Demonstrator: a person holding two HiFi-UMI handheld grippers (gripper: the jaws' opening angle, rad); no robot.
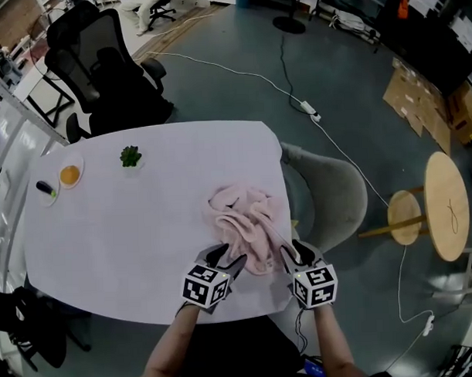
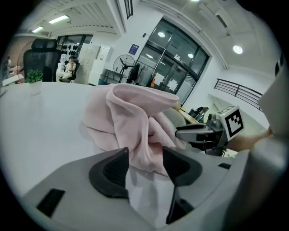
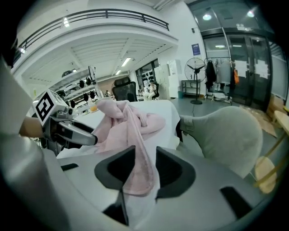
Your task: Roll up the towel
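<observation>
A crumpled pink towel (image 1: 245,222) lies on the white table (image 1: 129,226) near its right front corner. My left gripper (image 1: 225,260) is at the towel's near left edge. In the left gripper view a thick fold of the towel (image 2: 135,122) fills the gap between the jaws of the left gripper (image 2: 145,168), and both pads touch it. My right gripper (image 1: 294,257) is at the near right edge. In the right gripper view a narrow hemmed strip of the towel (image 3: 135,135) runs up out of the right gripper (image 3: 145,169), pinched between the pads.
A grey chair (image 1: 337,192) stands against the table's right side. At the far left of the table are a small green plant (image 1: 130,156), a dish with orange contents (image 1: 70,175) and a dark marker (image 1: 45,187). A black office chair (image 1: 100,65) stands behind.
</observation>
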